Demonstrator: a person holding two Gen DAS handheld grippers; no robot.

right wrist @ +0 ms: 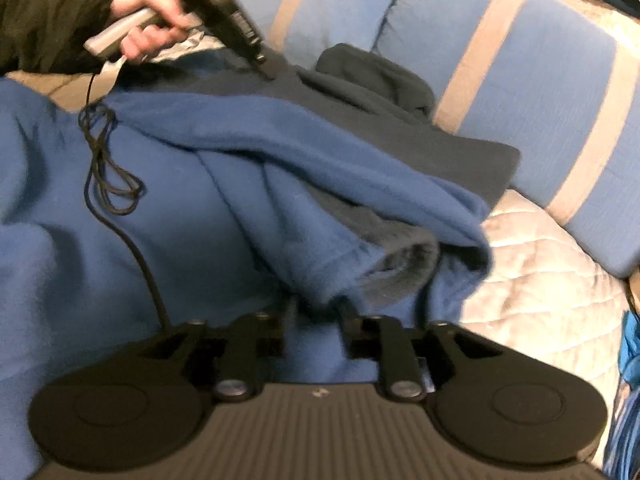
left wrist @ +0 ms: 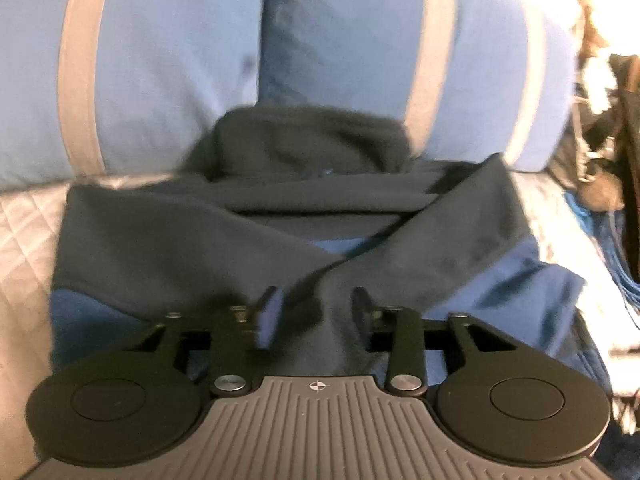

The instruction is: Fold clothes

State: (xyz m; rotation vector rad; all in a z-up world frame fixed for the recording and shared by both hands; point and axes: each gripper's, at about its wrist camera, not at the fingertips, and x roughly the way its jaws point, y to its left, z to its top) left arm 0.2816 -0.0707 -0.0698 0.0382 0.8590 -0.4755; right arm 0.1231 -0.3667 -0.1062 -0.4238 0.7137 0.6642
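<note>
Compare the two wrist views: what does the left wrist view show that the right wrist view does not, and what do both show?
Only the left wrist view: the left tool seen from behind, its fingers either side of a dark fold, and dark clutter at the right edge.

Only the right wrist view: the person's hand holding the left tool, a looped black cable, and the right tool at a blue fold.

Both: the blue and navy garment, striped blue cushions, and the quilted cover.

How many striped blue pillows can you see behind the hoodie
2. One blue pillow stands behind the hoodie's dark hood, the other leans to its right. More may be hidden beyond the frame.
</note>
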